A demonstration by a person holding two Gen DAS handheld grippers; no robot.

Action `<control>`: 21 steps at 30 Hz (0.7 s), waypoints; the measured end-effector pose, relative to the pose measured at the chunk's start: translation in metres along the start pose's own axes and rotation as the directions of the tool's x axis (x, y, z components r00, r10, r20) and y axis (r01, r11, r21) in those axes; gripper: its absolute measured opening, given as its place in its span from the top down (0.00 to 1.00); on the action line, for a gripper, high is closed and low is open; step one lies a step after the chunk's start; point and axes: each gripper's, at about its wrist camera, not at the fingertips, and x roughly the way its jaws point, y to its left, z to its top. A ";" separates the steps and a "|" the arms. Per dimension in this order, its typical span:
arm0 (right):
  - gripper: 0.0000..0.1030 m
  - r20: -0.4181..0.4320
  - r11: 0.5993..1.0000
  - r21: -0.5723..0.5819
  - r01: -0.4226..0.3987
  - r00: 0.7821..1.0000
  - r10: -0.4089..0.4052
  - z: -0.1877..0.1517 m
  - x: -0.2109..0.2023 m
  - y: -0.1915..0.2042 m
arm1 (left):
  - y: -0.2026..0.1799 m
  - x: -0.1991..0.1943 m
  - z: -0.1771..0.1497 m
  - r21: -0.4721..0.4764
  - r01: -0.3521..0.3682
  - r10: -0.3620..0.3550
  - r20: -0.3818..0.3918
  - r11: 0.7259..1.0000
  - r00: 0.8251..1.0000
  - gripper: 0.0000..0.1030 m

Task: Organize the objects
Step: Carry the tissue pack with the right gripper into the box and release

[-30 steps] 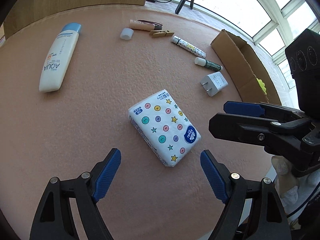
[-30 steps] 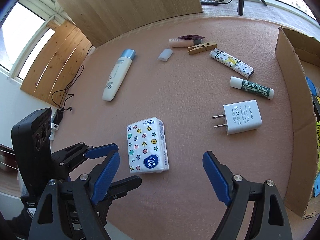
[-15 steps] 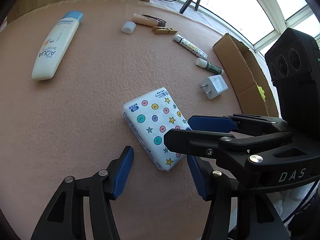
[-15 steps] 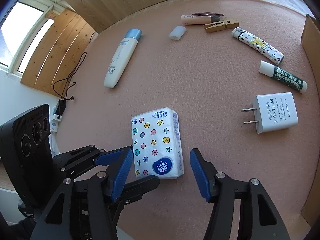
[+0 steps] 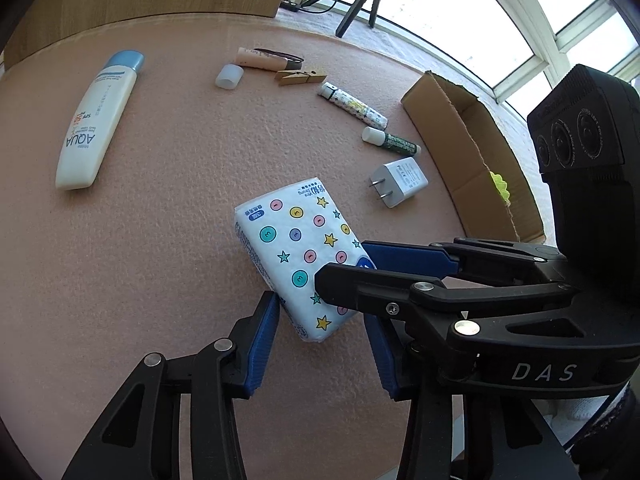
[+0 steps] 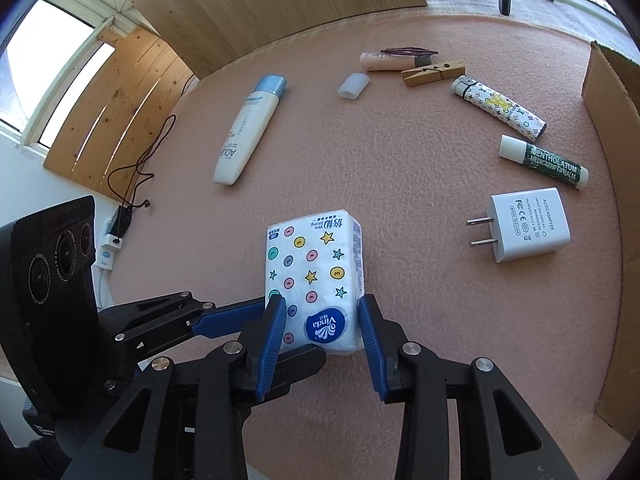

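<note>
A white tissue pack (image 6: 316, 276) with coloured dots and stars lies on the pink mat; it also shows in the left wrist view (image 5: 298, 250). My right gripper (image 6: 322, 330) has its blue pads against both sides of the pack's near end. My left gripper (image 5: 320, 340) is partly closed around the pack's near corner; its left pad touches the pack's edge, the right pad is hidden behind the right gripper's fingers (image 5: 400, 288), which cross above it.
On the mat lie a sunscreen tube (image 6: 248, 128), a small white cap (image 6: 352, 86), a pink tube (image 6: 390, 60), a clothespin (image 6: 432, 74), a patterned lighter (image 6: 498, 106), a lip balm (image 6: 544, 162) and a white charger (image 6: 524, 230). A cardboard box (image 5: 464, 140) stands at the right.
Both grippers have moved in on the tissue pack and narrowed. The right gripper's pads went from wide open to pressing the pack's sides. The pack turned slightly.
</note>
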 end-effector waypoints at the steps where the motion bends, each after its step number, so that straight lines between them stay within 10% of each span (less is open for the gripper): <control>1: 0.66 0.013 1.000 0.000 0.005 1.000 -0.005 0.000 -0.006 0.000 | -0.005 -0.002 0.002 0.012 0.002 -0.002 0.006 1.000 1.000 0.54; 21: 0.66 0.289 0.984 0.120 0.136 0.943 -0.165 0.012 -0.141 -0.072 | -0.157 0.007 0.092 0.336 0.063 -0.092 0.070 0.940 0.993 0.54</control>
